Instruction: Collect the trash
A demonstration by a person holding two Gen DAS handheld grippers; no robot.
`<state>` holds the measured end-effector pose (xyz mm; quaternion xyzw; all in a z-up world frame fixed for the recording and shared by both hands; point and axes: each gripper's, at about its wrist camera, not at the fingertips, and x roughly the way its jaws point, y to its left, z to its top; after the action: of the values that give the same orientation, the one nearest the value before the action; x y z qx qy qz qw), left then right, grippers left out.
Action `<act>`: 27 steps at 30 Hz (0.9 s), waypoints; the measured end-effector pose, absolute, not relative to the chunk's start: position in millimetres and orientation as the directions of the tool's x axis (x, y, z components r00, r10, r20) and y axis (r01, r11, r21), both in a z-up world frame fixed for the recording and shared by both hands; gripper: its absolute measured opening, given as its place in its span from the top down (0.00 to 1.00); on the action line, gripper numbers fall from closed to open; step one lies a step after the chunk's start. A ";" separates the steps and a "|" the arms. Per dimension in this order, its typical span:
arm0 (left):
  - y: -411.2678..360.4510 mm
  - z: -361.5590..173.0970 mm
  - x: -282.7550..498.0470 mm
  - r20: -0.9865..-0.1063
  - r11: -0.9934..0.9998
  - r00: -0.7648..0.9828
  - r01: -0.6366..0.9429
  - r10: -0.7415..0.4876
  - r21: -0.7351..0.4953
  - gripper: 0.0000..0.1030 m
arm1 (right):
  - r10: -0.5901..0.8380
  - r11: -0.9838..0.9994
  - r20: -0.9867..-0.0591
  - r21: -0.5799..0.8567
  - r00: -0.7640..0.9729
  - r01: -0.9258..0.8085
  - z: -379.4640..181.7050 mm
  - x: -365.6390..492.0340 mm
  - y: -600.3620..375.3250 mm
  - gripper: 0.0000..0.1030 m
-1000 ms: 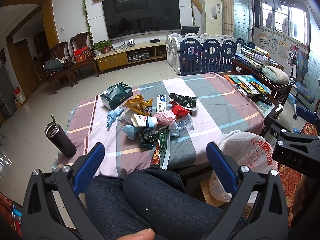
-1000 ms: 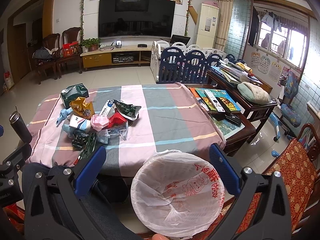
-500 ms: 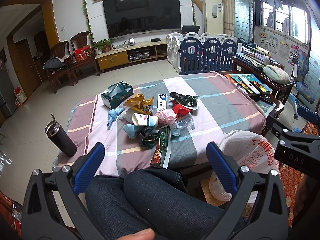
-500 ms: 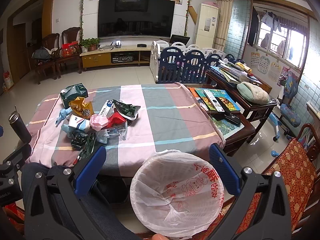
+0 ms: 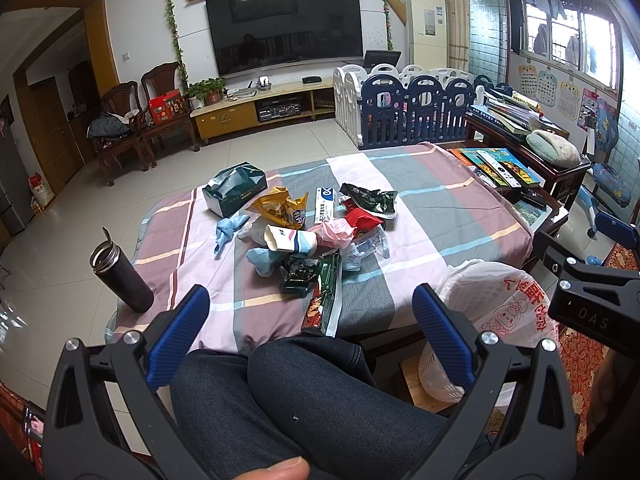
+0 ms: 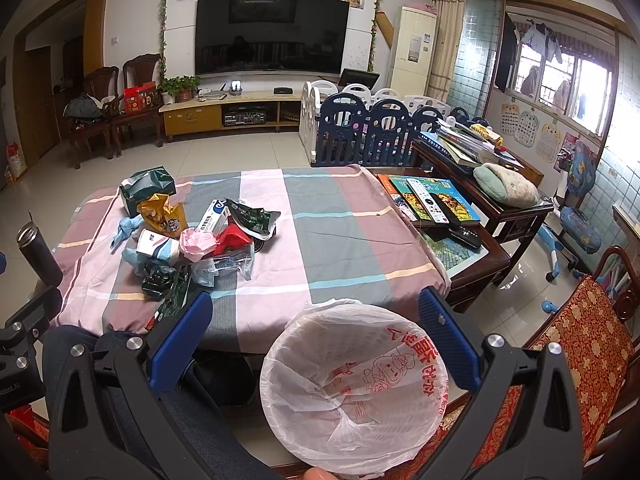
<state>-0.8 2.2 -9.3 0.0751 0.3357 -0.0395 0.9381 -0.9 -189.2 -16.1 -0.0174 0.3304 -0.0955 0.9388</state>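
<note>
Worktop (image 5: 440, 216) under a striped plaid cloth, largest thing in both views. Trash heap (image 5: 308, 236) sits on its left-centre part: green tissue box (image 5: 234, 194) at the far left edge of the heap, yellow snack bag (image 5: 280, 210) beside it, white-and-blue carton (image 5: 325, 210), dark green wrapper (image 5: 370, 200), red wrapper (image 5: 362, 218) touching pink crumpled paper (image 5: 336, 234), white paper cup (image 5: 290, 238) lying on its side, long green-and-red wrapper (image 5: 326, 300) hanging toward the near edge. Dark flask (image 5: 122, 278) stands upright at the worktop's near left corner, apart from the heap. Waste bin (image 6: 354, 388) lined with a white printed bag sits on the floor just off the near right edge of the worktop, beside the person's dark-trousered knees (image 5: 304, 396). Left gripper (image 5: 312, 328) hangs above the knees, jaws spread wide, nothing between the blue pads, touching nothing. Right gripper (image 6: 314, 338) is held over the bin mouth, jaws likewise wide and empty; bin rim shows between them. No trash in either gripper; all of it lies on the worktop
</note>
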 end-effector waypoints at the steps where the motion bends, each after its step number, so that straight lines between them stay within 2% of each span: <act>1: 2.2 -9.3 -0.8 -0.636 0.986 0.771 0.125 -0.024 0.114 0.02 | -0.191 0.981 -0.617 -0.096 0.763 0.168 -16.1 -0.9 -189.3 0.02; 27: 3.0 -11.5 -0.6 -0.639 0.986 0.769 0.125 -0.024 0.114 0.02 | -0.191 0.981 -0.621 -0.093 0.760 0.170 -16.8 -0.6 -189.9 0.02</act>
<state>-0.6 3.0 -11.5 0.0753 0.3374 -0.0397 0.9375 -0.6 -189.9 -16.8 -0.0154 0.3326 -0.0961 0.9380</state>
